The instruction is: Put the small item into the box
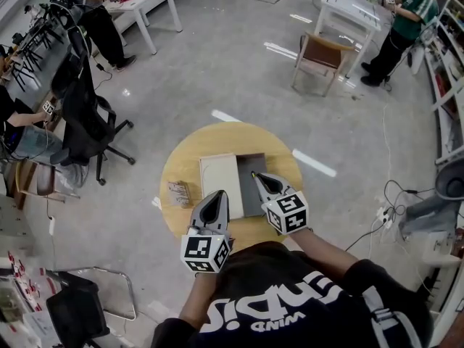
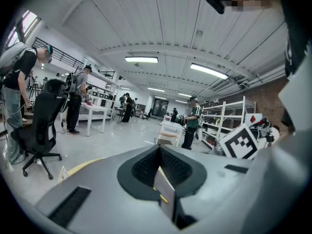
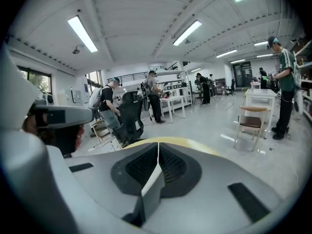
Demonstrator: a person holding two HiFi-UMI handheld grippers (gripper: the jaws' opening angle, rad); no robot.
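Note:
A round wooden table (image 1: 279, 158) holds an open box (image 1: 251, 167), its beige lid (image 1: 220, 183) lying flat to the left of the dark grey tray. A small printed packet (image 1: 177, 192) lies on the table left of the lid, apart from both grippers. My left gripper (image 1: 216, 203) is shut and empty at the lid's near edge, and its jaws (image 2: 159, 152) meet in a closed line. Over the near part of the dark tray my right gripper (image 1: 259, 180) is also shut, with nothing between its jaws (image 3: 158, 150).
A black office chair (image 1: 83, 114) stands left of the table, and a wooden chair (image 1: 319, 53) is farther back right. Cables and a power strip (image 1: 380, 214) lie on the floor to the right. People work at white tables (image 1: 148, 2) at the back.

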